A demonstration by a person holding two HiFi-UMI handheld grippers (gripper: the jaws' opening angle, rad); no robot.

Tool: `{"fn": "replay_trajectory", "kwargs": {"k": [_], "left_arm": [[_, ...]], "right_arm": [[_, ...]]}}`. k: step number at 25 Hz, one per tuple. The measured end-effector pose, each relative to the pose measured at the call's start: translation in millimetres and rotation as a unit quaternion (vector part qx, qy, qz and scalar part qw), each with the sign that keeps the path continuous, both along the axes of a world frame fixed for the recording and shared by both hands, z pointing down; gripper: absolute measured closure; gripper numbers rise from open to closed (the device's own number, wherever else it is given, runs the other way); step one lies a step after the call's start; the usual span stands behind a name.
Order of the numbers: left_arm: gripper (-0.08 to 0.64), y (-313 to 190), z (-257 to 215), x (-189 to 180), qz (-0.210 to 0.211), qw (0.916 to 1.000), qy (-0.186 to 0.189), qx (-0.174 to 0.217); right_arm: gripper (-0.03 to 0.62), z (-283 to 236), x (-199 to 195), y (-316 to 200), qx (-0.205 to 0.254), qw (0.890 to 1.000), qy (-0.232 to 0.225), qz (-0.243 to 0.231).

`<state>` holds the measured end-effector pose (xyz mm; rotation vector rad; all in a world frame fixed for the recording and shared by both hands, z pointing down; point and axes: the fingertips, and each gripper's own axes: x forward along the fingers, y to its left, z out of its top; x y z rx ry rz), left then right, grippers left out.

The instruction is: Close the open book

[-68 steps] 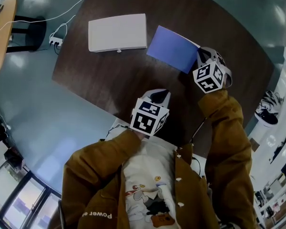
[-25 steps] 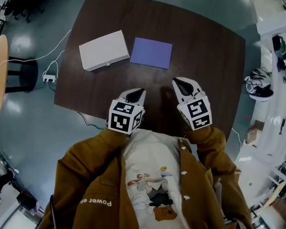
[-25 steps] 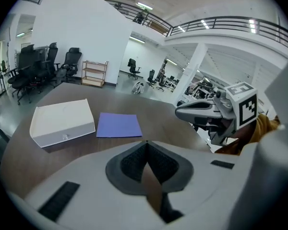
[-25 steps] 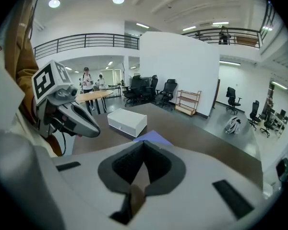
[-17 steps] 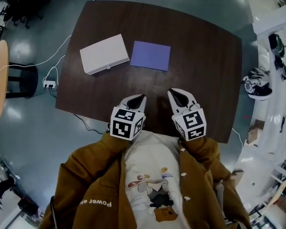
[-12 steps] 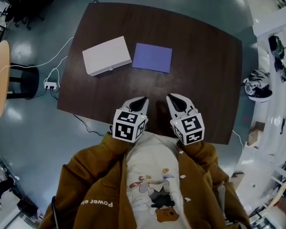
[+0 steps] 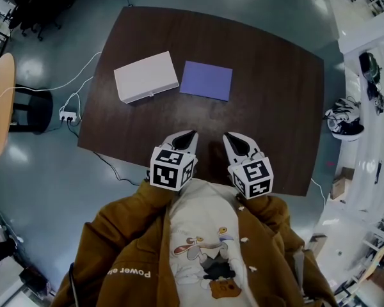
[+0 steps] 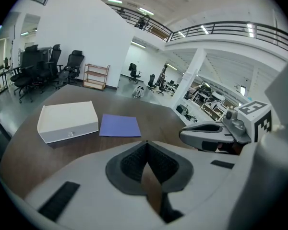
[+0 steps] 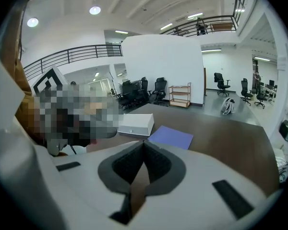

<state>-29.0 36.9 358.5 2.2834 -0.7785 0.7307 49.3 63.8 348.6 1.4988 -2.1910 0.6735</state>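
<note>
The purple book (image 7: 207, 80) lies shut and flat on the dark wooden table (image 7: 269, 101), beside a white box. It also shows in the left gripper view as the book (image 8: 120, 125) and in the right gripper view as the book (image 9: 171, 136). My left gripper (image 7: 191, 134) is held near the table's front edge, shut, with nothing in it. My right gripper (image 7: 230, 137) is beside it, also shut and empty. Both are well short of the book. In their own views the left gripper (image 8: 146, 143) and right gripper (image 9: 143, 143) show pads pressed together.
A white box (image 7: 146, 76) sits left of the book. The table's front edge (image 7: 134, 164) runs just below my grippers. A round wooden table (image 7: 1, 101) and a power strip with cable (image 7: 68, 116) are on the floor at the left.
Both grippers drew back from the book toward the table's front edge and came closer together. The book, held up at its right edge earliest, now lies flat and shut.
</note>
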Motion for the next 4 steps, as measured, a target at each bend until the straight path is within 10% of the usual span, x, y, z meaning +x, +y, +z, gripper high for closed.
{"fn": "replay_trajectory", "kwargs": {"k": [4], "left_arm": [[0.554,4.2,-3.1,-2.4,-0.002,1.0000,0.001,0.000]], "right_arm": [[0.588,-3.4,-6.2,4.3,0.000,1.000,-0.004,-0.002]]}}
